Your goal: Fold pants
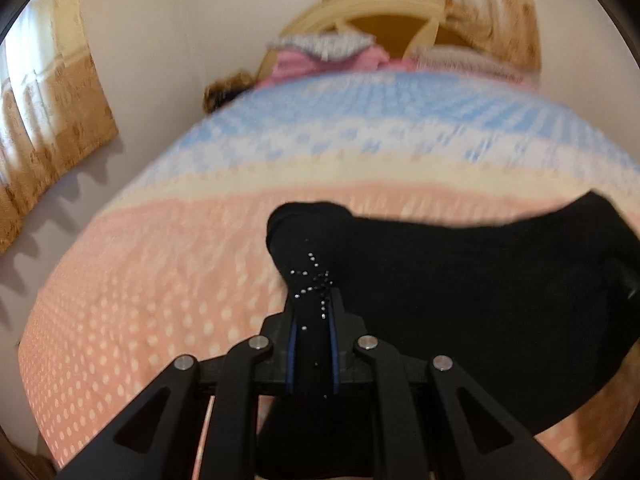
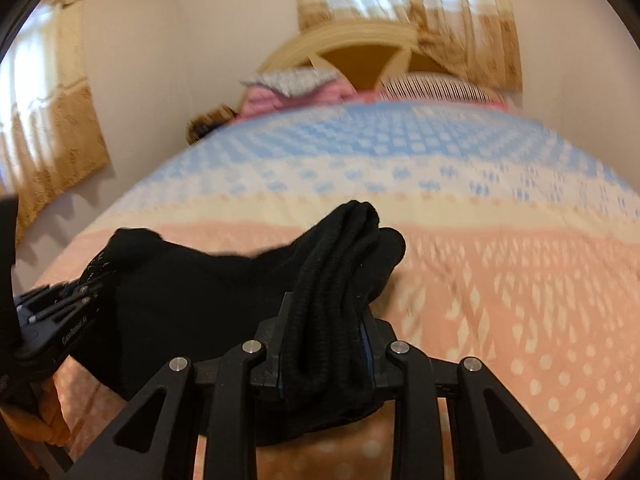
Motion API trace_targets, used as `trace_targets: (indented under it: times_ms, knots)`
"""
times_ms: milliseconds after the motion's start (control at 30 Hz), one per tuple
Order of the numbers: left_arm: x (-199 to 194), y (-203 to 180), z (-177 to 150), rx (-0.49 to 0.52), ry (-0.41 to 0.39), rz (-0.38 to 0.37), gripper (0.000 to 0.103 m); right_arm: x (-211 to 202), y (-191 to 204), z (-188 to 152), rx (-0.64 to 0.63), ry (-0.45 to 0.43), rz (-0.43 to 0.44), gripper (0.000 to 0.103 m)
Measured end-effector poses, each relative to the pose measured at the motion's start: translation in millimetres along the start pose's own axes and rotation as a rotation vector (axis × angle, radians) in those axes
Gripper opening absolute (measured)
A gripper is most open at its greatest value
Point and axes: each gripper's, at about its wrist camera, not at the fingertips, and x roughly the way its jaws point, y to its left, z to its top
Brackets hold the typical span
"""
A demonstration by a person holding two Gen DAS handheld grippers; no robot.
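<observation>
Both grips hold: your left hand-held gripper (image 1: pixel 314 316) is clamped on the black pants (image 1: pixel 460 300) at the rhinestone patch, the right hand-held gripper (image 2: pixel 324 336) on the ribbed waistband (image 2: pixel 340 280). Lower evenly onto the bed (image 2: pixel 500 300), fabric taut.

From my remote seat, the pants (image 1: pixel 460 280) read as matt black knit cloth, with a ribbed, corded band (image 2: pixel 336 280) bunched in my right claw (image 2: pixel 324 344) and tiny glinting studs (image 1: pixel 316 280) near my left claw (image 1: pixel 314 332). Both claws look like matt black plastic with bright, smooth metal pins (image 2: pixel 254 347) at the joints. The bed cover (image 1: pixel 160 260) is soft woven cloth with a raised, dotted texture. The headboard (image 2: pixel 360 46) appears smooth, painted wood, slightly glossy. The curtains (image 2: pixel 460 20) are thin, patterned fabric.
</observation>
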Motion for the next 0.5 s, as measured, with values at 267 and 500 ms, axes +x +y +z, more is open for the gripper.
trace_targets:
  times_ms: [267, 500]
  knots:
    - [1, -4, -6, 0.073, 0.031, 0.063, 0.039, 17, -6, 0, 0.011, 0.099, 0.002, 0.032]
    - [-7, 36, -17, 0.002, 0.086, 0.109, 0.102, 20, -39, -4, 0.134, 0.165, 0.120, 0.056]
